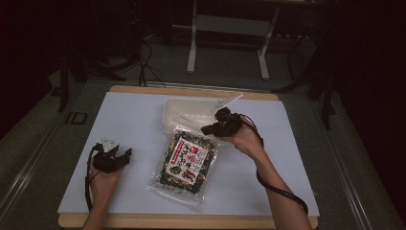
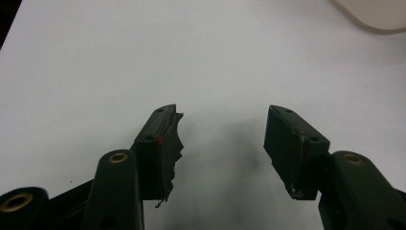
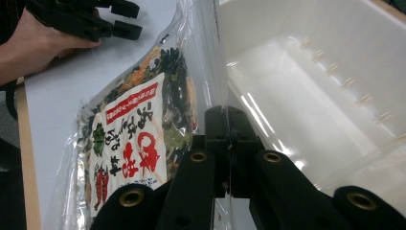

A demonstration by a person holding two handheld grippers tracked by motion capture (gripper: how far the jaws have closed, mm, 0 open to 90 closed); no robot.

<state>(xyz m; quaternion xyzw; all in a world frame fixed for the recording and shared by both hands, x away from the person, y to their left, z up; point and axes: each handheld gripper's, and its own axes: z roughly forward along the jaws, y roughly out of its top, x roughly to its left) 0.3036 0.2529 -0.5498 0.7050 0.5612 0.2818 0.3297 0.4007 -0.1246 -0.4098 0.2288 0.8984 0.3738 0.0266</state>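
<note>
While the packet (image 1: 184, 163) lies mostly flat on the sheet (image 1: 129, 124) just in front of the tray (image 1: 191, 111), its top edge is already pinched in the clamped right gripper (image 1: 210, 128), at the tray's near rim. Getting it into the tray looks yet to be done. Left of the packet, the left gripper (image 2: 222, 139) rests with jaws spread, empty.

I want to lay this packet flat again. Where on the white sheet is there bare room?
Bare: the far-left stretch between the left gripper and the white tray, and the near-right corner beyond the food packet. Crowded: the middle, where the right gripper pinches the packet's edge beside the tray.
</note>
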